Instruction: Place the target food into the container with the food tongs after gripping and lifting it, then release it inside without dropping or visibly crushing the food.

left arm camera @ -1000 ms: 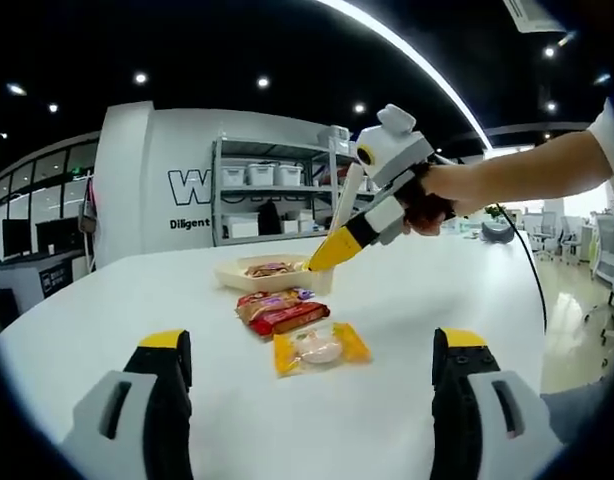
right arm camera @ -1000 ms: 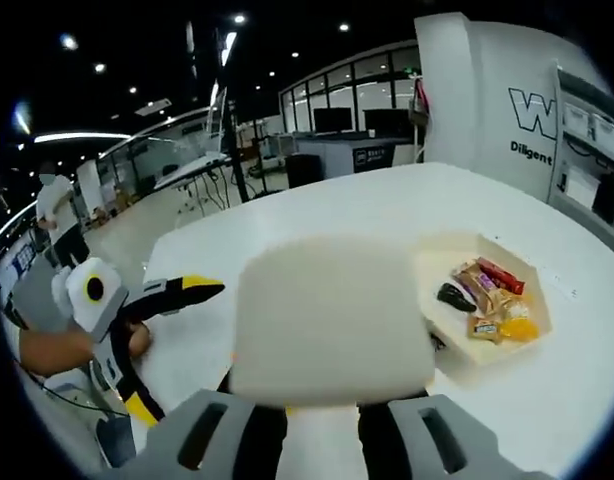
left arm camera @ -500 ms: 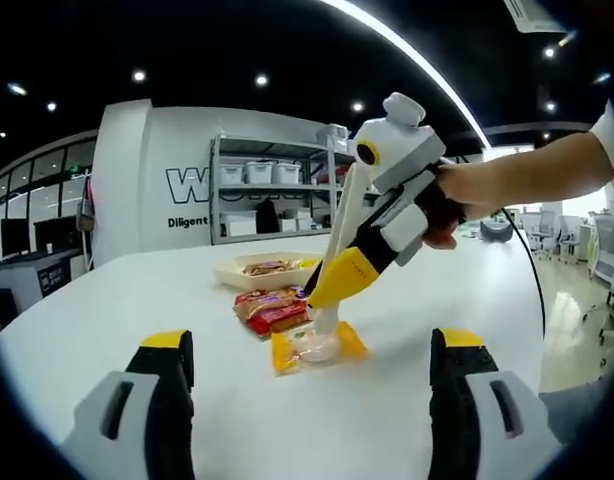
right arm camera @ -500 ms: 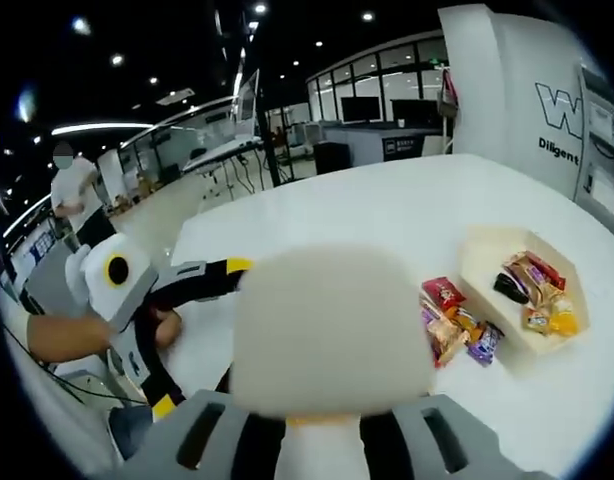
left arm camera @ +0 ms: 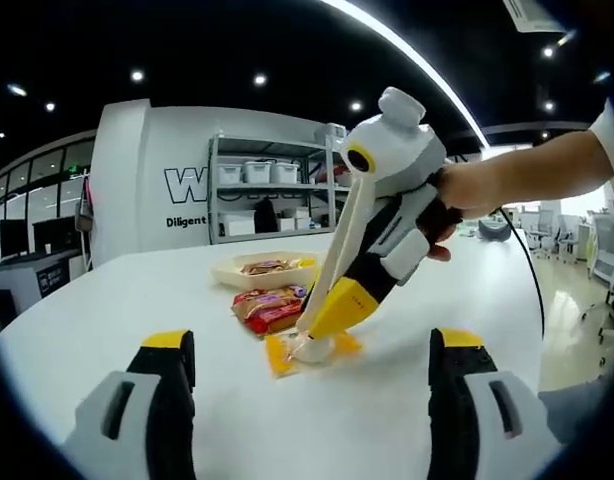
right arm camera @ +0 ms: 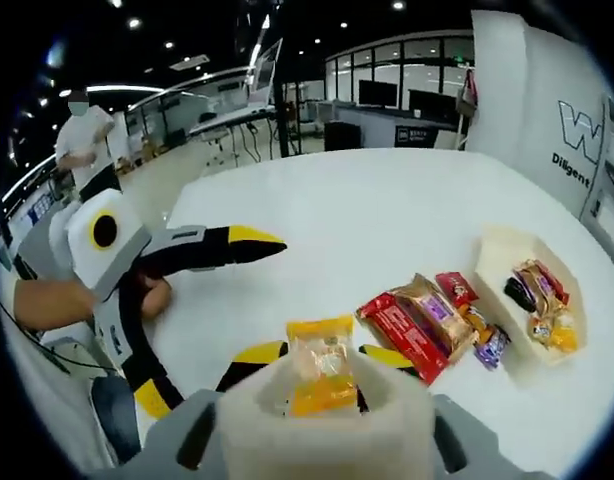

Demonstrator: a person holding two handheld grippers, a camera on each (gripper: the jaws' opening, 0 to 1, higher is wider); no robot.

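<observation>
A yellow snack packet (left arm camera: 277, 352) lies on the white table (left arm camera: 97, 310), nearest of the loose snacks. My right gripper (left arm camera: 337, 310), held by a hand, is shut on the white food tongs (left arm camera: 333, 245), whose tips rest down on the packet. In the right gripper view the tongs (right arm camera: 322, 445) rise from my right gripper (right arm camera: 322, 353), with the yellow packet (right arm camera: 320, 372) between their two ends. The cream container (left arm camera: 227, 272) sits further back; it (right arm camera: 492, 250) holds several snacks. My left gripper (left arm camera: 312, 340) stands open and empty near the table's front edge; it (right arm camera: 272, 240) shows at the left.
Red and brown snack packets (left arm camera: 272, 308) lie between the yellow packet and the container, and show again as the red and brown packets (right arm camera: 407, 318). Shelving with white boxes (left arm camera: 272, 200) stands behind the table. A person (right arm camera: 82, 140) stands far off among desks.
My right gripper has swung from over the container toward me and down onto the yellow packet, and the tongs' ends now stand apart around it. The left gripper has stayed put.
</observation>
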